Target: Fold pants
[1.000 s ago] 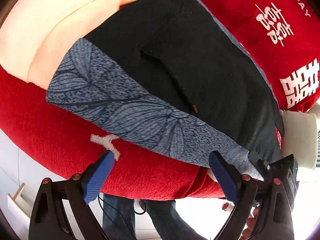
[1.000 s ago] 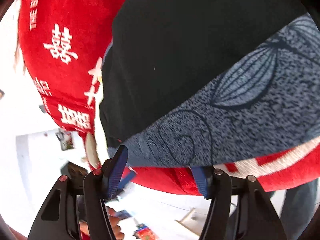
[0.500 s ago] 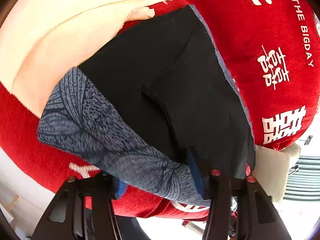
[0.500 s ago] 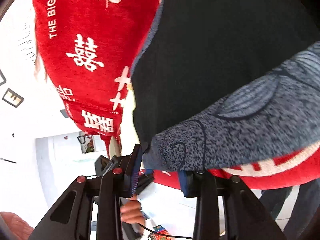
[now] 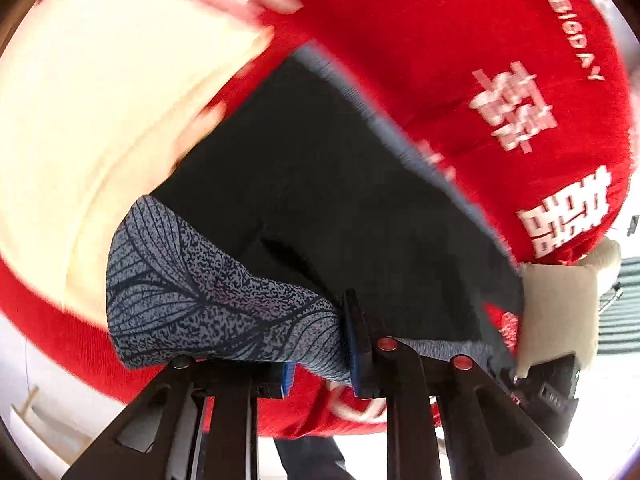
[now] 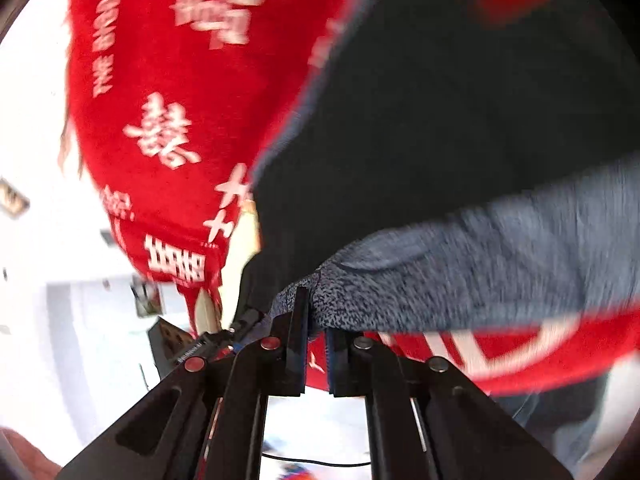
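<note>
Pants (image 5: 340, 200), black knit, grey leaf-print cuff (image 5: 208, 292) bunched; left hand-held gripper (image 5: 320, 364) and right hand-held gripper (image 6: 316, 344) just closed, clamping cuff.

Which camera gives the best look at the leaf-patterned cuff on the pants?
The left wrist view: the grey leaf-print cuff is sharp there, veins visible, bunched in the left gripper. The right wrist view shows it blurred, speckle only.

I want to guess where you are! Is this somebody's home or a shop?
Probably a home, likely a bedroom. The pants lie on a red blanket printed with white characters, over a cream bed sheet, and a cream pillow sits at its edge. I can't be certain.
</note>
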The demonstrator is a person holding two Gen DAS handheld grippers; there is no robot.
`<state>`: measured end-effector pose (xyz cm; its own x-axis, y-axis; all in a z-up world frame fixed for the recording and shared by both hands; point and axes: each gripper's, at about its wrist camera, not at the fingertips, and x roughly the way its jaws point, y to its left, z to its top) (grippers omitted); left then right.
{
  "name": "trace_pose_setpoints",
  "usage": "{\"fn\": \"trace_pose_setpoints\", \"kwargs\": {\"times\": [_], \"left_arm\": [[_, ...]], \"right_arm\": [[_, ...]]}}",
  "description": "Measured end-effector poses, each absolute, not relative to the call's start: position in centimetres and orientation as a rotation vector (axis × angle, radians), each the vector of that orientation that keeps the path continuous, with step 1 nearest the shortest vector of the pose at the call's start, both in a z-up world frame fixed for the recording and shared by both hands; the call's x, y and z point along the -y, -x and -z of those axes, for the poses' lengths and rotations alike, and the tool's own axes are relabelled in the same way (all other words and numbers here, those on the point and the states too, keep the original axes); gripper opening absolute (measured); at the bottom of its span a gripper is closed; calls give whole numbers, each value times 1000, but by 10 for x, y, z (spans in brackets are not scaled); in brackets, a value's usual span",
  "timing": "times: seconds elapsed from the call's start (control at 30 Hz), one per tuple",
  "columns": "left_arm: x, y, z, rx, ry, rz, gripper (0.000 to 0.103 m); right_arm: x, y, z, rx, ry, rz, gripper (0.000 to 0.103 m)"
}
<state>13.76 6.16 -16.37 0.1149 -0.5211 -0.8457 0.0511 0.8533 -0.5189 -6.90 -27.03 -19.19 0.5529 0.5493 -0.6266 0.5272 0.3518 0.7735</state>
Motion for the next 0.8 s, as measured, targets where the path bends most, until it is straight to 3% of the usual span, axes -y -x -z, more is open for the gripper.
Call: {"fn": "trace_pose_setpoints", "kwargs": {"times": [0.23,0.47,0.57,0.67,0.7,0.77,0.8], "left_arm": [[14,-232,134,-1293,293,459,22],[58,-305,197,-1283,208,321,23],[69,-322,226,-1316,196,243,27],[70,-330,228,-1330,198,206,29],[70,-332,221,-1324,193,197,32],[70,-326,199,-1272,150,153,65],[69,-324,187,-1239,108,114,68]], "right_arm": [[336,-54,179,-1153,-1101,-94,7],[375,-142,246,-1309,-1038,-125,8],[385,-168,281,-1365,-1017,-147,9],[390,-177,300,-1394,-1035,-165,9],[392,-178,302,-1398,-1048,-174,10],[394,-179,297,-1416,-1052,-197,15],[393,-180,291,-1420,-1036,-208,19]]}}
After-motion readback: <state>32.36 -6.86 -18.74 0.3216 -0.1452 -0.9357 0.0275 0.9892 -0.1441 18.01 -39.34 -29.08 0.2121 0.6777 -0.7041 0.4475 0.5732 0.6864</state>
